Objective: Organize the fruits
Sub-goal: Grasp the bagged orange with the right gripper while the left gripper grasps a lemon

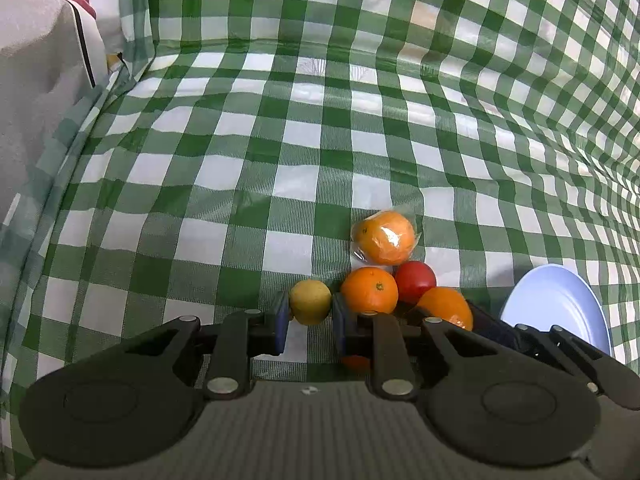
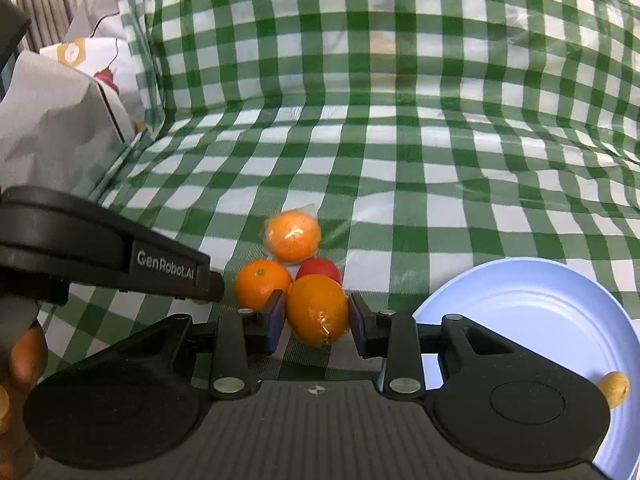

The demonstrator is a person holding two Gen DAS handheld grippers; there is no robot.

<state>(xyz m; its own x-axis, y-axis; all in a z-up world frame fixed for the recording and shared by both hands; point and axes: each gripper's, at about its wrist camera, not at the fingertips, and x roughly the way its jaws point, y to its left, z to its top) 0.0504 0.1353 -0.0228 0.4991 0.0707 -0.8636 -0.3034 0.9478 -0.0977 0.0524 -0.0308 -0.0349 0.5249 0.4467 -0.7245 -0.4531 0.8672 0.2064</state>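
Here the left tool (image 1: 310,320) has its jaws narrowed onto a small yellow fruit (image 1: 310,301), a blue pad pressed against each flank of it. At about two o'clock from that fruit, almost touching the tool's inner finger, sits a bare orange (image 1: 370,290). A red fruit (image 1: 415,282) lies just behind and to the three o'clock side of the bare orange, and a plastic-wrapped orange (image 1: 383,237) lies at twelve o'clock of the pair, touching them. All of this rests on a worktop covered by a green-and-white checked cloth (image 1: 280,152).

The right tool (image 2: 318,320) has closed in around a larger wrapped orange (image 2: 318,310), which fills the gap between its two fingers; the pads sit against its sides. In the right wrist view the bare orange lies at ten o'clock of the held one, the red fruit at twelve o'clock, and the other wrapped orange farther back, all bunched together. A pale blue plate (image 2: 540,312) lies at three o'clock of the cluster, near but apart from it. A small yellowish piece (image 2: 614,389) sits on the plate near its rim, partly hidden by the tool body; what it is I cannot tell. At nine o'clock, part of a hand (image 2: 24,356) shows below the left tool's black body.
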